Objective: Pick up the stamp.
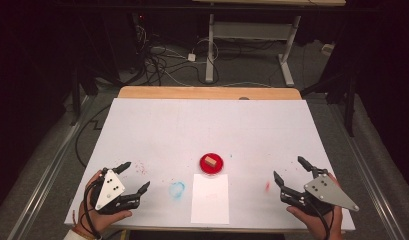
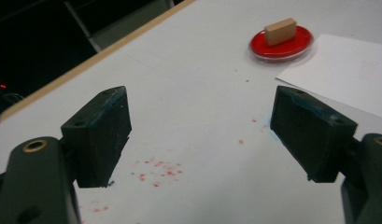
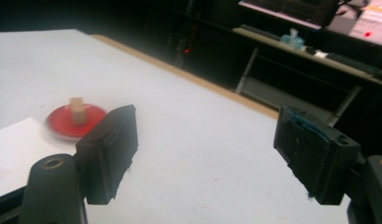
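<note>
Tabletop (image 1: 157,125): white, with a wooden strip along its far edge; red specks near left, a blue smudge (image 1: 176,189) near centre-left.
Room: dark; grey floor with loose cables and a desk frame (image 1: 252,45) beyond.
Red dish (image 1: 212,164): near centre, carrying a small tan block (image 1: 210,161); white paper (image 1: 210,198) just nearer.
Left gripper (image 1: 133,177): near left, jaws wide apart, holding nothing.
Right gripper (image 1: 288,169): near right, jaws wide apart, empty.
Right gripper view: shows a shelf with clutter far off.

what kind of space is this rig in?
Likely a lab or recording workspace: dark surroundings, a white-topped table, loose cables on the floor, and a height-adjustable desk frame behind.
</note>
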A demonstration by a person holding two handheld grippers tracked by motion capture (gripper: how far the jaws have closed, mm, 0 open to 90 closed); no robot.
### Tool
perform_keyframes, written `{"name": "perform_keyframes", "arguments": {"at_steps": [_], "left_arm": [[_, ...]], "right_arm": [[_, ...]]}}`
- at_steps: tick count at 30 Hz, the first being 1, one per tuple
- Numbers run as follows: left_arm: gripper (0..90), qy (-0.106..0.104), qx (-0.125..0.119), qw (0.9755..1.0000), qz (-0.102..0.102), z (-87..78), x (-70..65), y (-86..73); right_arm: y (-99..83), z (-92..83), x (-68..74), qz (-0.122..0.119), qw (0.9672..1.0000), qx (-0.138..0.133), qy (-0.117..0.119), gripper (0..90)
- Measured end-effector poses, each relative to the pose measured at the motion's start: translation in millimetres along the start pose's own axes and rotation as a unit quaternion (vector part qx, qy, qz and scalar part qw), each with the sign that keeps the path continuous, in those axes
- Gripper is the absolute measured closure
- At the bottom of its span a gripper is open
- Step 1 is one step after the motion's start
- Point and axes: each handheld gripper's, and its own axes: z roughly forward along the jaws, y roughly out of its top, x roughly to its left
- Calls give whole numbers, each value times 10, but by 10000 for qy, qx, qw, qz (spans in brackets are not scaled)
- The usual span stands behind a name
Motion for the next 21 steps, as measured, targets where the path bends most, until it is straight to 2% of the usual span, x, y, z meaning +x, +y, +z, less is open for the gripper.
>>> {"name": "perform_keyframes", "arguments": {"at_steps": [1, 3, 4, 6, 8, 10, 14, 16, 21], "left_arm": [[191, 21, 37, 10000, 48, 20, -8, -10], [208, -125, 123, 9998, 110, 57, -4, -39], [222, -98, 162, 9997, 147, 72, -2, -54], [222, -183, 179, 9997, 16, 97, 21, -73], [222, -109, 198, 9997, 46, 110, 33, -67], [222, -147, 155, 9998, -29, 118, 59, -65], [214, -137, 268, 9995, -10, 143, 63, -83], [214, -146, 279, 9995, 7, 141, 52, -84], [214, -166, 289, 9994, 38, 155, 43, -89]], "right_arm": [[-6, 5, 14, -31, 10000, 9, 13, 214], [-13, 19, 25, -80, 9999, 75, 84, 216], [-17, 24, 28, -86, 9999, 87, 92, 216], [-22, 34, 35, -121, 9997, 143, 158, 223], [-22, 47, 42, -174, 9994, 207, 209, 225], [-17, 61, 33, -235, 9988, 268, 325, 225], [24, 113, -14, -233, 9977, 414, 483, 222], [60, 149, -33, -255, 9965, 521, 608, 222], [161, 262, -74, -284, 9948, 644, 737, 220]]}}
